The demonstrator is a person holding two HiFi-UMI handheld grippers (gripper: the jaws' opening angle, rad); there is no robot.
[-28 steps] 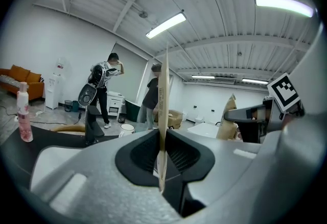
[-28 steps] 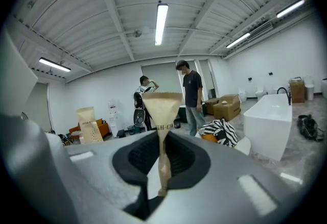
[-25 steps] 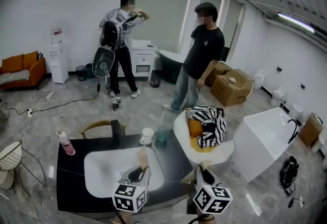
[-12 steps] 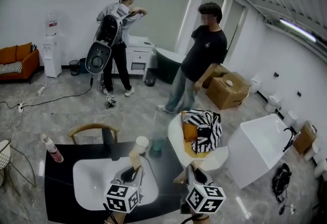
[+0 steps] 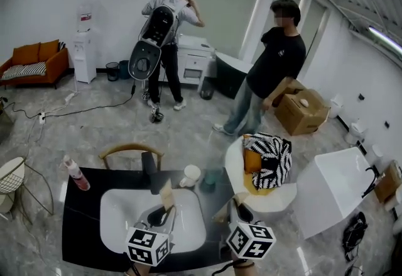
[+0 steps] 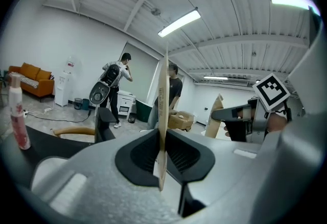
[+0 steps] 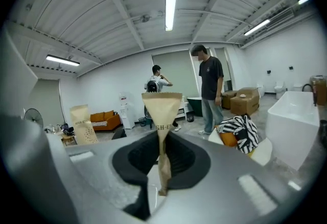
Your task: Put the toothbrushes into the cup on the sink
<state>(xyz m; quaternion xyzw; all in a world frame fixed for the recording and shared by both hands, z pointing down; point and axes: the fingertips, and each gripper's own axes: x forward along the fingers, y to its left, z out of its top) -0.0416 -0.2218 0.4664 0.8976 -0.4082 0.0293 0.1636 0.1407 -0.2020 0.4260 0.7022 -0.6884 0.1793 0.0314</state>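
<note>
Between jaws of left gripper (image 6: 161,159), wrapped toothbrush (image 6: 163,110)

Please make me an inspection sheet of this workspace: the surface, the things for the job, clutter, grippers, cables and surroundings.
Surface: black counter with a white sink basin; black faucet behind it.
Job's things: white cup at the far edge; a brown paper sleeve in each gripper, contents not visible.
Clutter: pink bottle, greenish glass.
Grippers: left gripper shut on left sleeve; right gripper shut on right sleeve.
Cables: floor cable, far from the counter.
Surroundings: two people standing; wooden chair; striped cloth on a white chair.
</note>
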